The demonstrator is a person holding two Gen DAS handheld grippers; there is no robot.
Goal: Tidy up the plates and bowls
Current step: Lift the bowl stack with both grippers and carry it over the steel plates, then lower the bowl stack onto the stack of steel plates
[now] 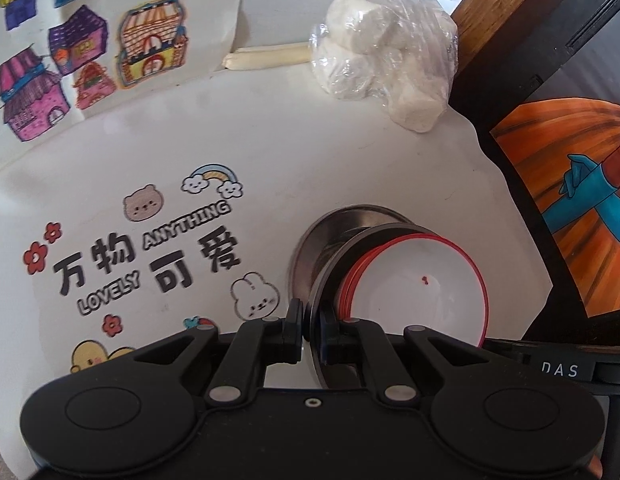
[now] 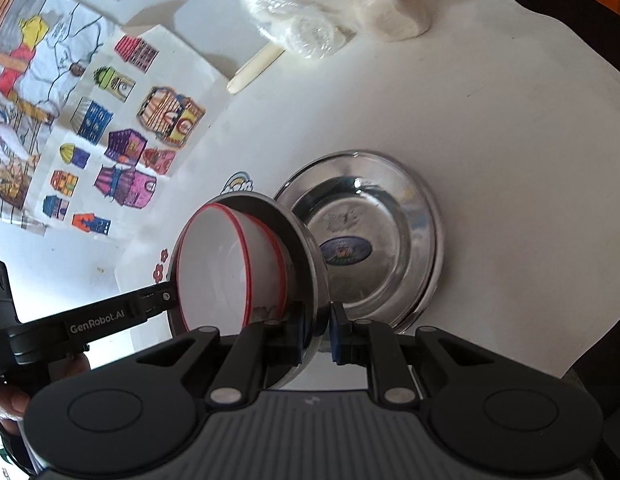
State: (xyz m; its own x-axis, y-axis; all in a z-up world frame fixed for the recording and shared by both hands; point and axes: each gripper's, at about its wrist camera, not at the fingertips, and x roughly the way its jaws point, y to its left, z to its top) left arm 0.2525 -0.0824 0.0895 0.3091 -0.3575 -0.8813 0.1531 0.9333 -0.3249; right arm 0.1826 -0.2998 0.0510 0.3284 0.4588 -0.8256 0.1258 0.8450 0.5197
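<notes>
Bowls nested together are held up over the white table (image 2: 489, 128): a white bowl with a red rim (image 2: 226, 264) sits inside a steel bowl (image 2: 306, 248), and the pair is tipped steeply on edge. In the right wrist view their open mouths face left, toward the coloured drawings of houses (image 2: 126, 148); in the left wrist view the white bowl (image 1: 421, 280) faces right. The left gripper (image 1: 310, 330) is clamped on the steel bowl's rim (image 1: 315, 312), one pad on each side of the thin edge. The right gripper (image 2: 315, 334) is pinched on the opposite part of the same rim, jaws nearly together. Just beyond the tilted pair, a steel plate (image 2: 373, 240) lies flat on the table, mouth up. Farther back rest a plastic-wrapped white bundle (image 1: 385, 52) and a pale stick (image 1: 266, 58).
</notes>
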